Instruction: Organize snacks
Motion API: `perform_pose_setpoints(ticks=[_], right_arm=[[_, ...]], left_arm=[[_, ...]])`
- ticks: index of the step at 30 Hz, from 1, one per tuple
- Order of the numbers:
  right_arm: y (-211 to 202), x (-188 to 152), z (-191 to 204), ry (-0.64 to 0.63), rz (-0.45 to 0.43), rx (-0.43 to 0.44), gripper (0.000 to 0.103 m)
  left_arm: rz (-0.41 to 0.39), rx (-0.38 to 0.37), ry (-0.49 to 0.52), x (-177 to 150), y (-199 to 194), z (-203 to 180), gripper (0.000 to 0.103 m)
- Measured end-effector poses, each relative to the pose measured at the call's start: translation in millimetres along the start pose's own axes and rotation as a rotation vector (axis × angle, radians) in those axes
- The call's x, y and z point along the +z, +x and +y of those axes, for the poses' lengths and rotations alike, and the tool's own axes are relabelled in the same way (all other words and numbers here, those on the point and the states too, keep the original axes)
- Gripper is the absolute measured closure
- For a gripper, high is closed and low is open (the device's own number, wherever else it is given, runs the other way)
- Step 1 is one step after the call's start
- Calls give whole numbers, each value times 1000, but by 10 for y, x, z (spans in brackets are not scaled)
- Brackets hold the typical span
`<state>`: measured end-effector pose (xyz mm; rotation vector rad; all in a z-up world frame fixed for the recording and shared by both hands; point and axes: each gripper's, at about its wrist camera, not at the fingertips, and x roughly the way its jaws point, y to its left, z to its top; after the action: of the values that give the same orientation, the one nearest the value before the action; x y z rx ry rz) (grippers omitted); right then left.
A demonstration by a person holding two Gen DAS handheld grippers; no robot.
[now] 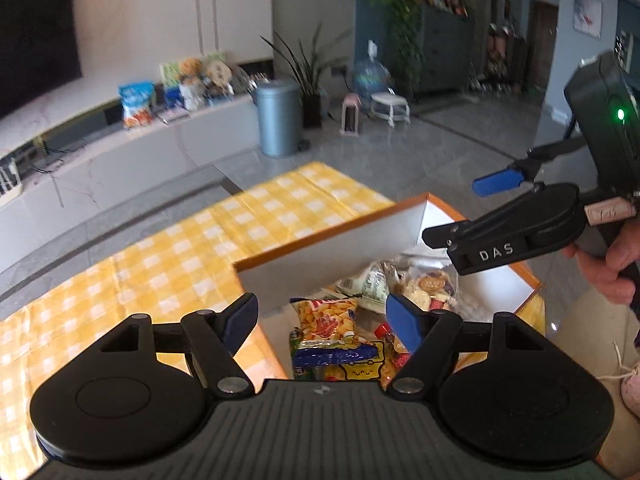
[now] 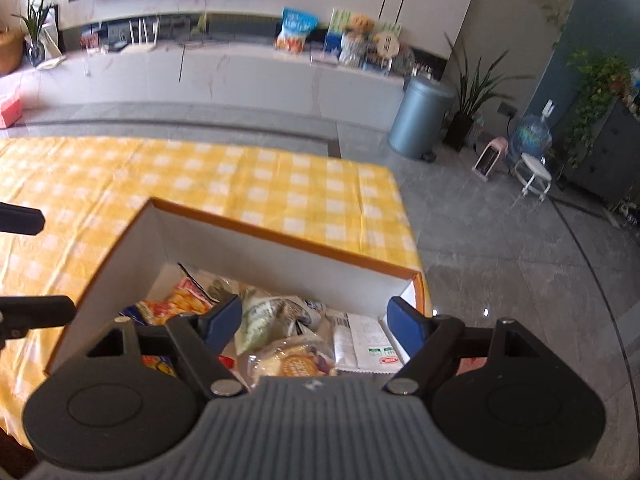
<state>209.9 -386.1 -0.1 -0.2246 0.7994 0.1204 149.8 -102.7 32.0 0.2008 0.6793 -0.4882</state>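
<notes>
Both tools empty, jaws spread. Left gripper (image 1: 322, 320) hangs over the near-left corner of the box (image 1: 332, 236); its left finger sits outside the wall, right finger inside. Descending like this risks straddling the wall and shoving or tipping the box.

Right gripper (image 2: 314, 322) hangs over the near-right part, above the cookie pack (image 2: 294, 362) and the white sachet (image 2: 366, 346).

Snacks are all inside the box: chips bag (image 1: 324, 316), blue-yellow pack (image 1: 340, 358), green-white pouch (image 2: 260, 318). They're heaped and overlapping, so a pinch could catch two wrappers or slip off the film.

Both tools sit close over the same opening; I'd expect a collision if they go down together.

Box sits at the corner of the yellow checked tablecloth (image 2: 240, 184), floor just past it. A hard push could send it off.
</notes>
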Motion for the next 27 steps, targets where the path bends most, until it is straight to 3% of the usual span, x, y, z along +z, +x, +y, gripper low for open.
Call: perform_pose_setpoints(ticks=[10,20,23,27], right_arm=[[-856,-308,440,76,-252,18,17],[-1372,-824,776,152,-426,-5,7],[-1361,-1003,819,198,-418,5,5],[-1267,-1218,936,198,-387,-1,5]], left_arm=[[-251,150,-16,-330,-811,-168,12],[-376,235,-121,-656,-914,-208,5],[-363,271,-154,-767,-856,-187,5],[-298,257,-225,-928,-733,-75,5]])
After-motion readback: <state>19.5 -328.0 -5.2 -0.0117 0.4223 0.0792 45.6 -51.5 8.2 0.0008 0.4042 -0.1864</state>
